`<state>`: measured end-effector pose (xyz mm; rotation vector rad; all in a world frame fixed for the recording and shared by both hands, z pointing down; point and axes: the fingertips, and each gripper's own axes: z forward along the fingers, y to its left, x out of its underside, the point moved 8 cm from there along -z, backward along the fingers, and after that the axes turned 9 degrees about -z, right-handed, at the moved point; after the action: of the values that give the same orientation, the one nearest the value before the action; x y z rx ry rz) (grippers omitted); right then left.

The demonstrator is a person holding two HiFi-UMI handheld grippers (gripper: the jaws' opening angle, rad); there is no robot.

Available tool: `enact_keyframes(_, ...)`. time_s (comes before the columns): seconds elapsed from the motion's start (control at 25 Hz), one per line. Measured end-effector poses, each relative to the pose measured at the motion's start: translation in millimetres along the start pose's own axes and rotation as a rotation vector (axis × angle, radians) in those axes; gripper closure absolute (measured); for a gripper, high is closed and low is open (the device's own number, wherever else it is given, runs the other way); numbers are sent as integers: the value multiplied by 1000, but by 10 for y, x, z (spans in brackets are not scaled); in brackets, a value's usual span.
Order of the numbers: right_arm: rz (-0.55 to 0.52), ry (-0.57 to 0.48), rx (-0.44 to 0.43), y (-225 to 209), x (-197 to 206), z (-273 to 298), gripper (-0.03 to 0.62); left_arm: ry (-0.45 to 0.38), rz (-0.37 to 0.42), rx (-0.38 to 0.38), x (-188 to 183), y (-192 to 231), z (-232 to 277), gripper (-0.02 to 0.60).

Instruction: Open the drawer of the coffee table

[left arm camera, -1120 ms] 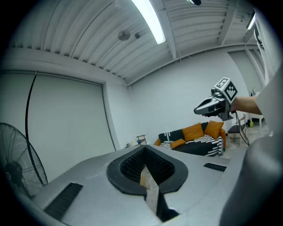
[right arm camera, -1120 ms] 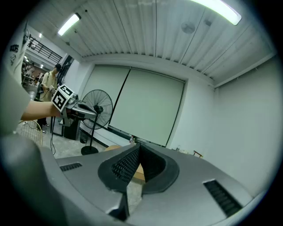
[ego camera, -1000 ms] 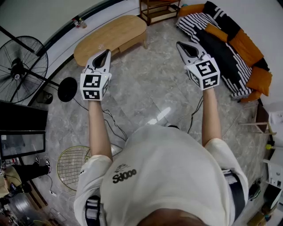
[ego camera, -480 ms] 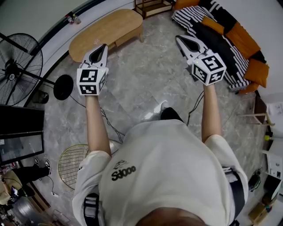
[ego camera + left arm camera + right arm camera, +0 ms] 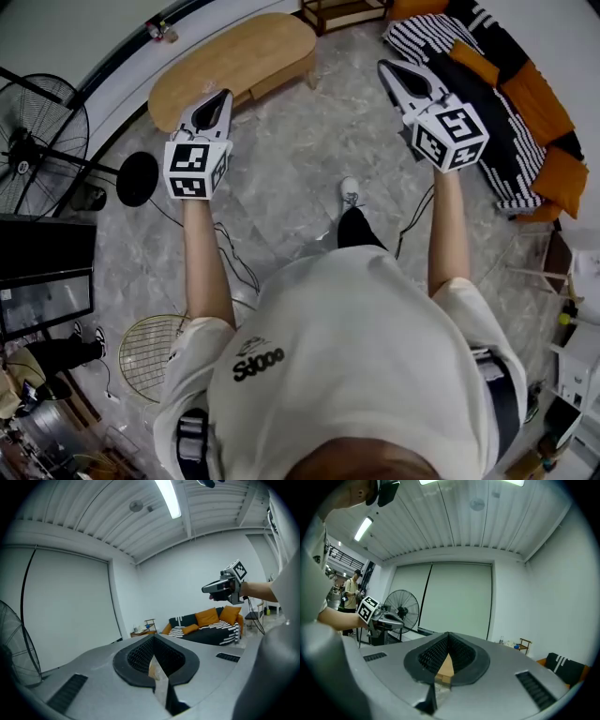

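Note:
The coffee table (image 5: 234,61) is a light wooden oval that stands on the marble floor at the top of the head view. I cannot make out its drawer. My left gripper (image 5: 224,96) is shut and empty, held in the air with its tip just short of the table's near edge. My right gripper (image 5: 383,67) is also shut and empty, to the right of the table and over bare floor. In the left gripper view the jaws (image 5: 153,637) meet at a point, and the right gripper (image 5: 205,589) hangs to the right. The right gripper view shows closed jaws (image 5: 448,634) and a sliver of light wood (image 5: 445,666).
A sofa (image 5: 497,103) with a striped blanket and orange cushions runs along the right. A standing fan (image 5: 37,141) with a round base (image 5: 138,179) is at the left, above a dark screen (image 5: 42,281). A wire grille (image 5: 155,352) lies on the floor. A low shelf (image 5: 342,11) stands beyond the table.
The person has stepped forward, and a leg and shoe now show ahead of the torso. Both grippers travelled along, still shut. The left one sits closer to the table's edge.

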<state>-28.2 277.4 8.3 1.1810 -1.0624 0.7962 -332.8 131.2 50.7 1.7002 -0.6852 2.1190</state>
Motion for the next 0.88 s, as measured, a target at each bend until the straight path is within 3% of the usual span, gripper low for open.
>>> enact_keyframes(0.24, 48, -62, -101, -1071, 339, 751, 589, 25, 8, -21, -157, 94, 1005, 565)
enact_keyframes(0.4, -11, -46, -118, -1690, 490, 1208, 589, 31, -16, -88, -333, 297, 1681, 565)
enact_keyframes(0.56, -35, -34, -155, -2181, 679, 1508, 589, 34, -57, -163, -445, 452, 2239, 565)
enact_keyframes(0.88, 37, -34, -224, -2963, 1037, 2102, 589, 63, -85, -246, -536, 601, 3058, 565)
